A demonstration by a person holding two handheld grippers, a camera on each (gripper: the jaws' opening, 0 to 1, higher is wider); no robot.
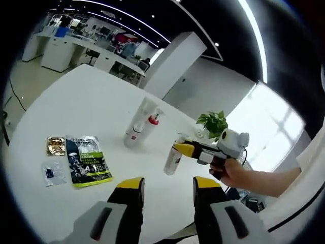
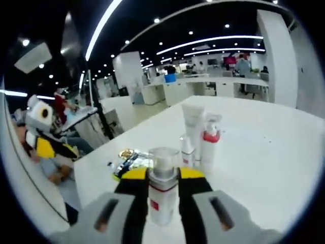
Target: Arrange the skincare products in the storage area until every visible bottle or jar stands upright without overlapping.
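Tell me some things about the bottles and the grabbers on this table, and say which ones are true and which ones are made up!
1. The right gripper has a clear-capped bottle between its fingers. True.
2. The left gripper is holding a bottle too. False: its fingers are apart with nothing between them.
3. A tall white tube and a red-collared pump bottle stand close together on the white table. True.
4. The flat sachets are stacked on top of the bottles. False: they lie flat on the table, apart from them.
5. A green potted plant sits behind the right gripper in the left gripper view. True.
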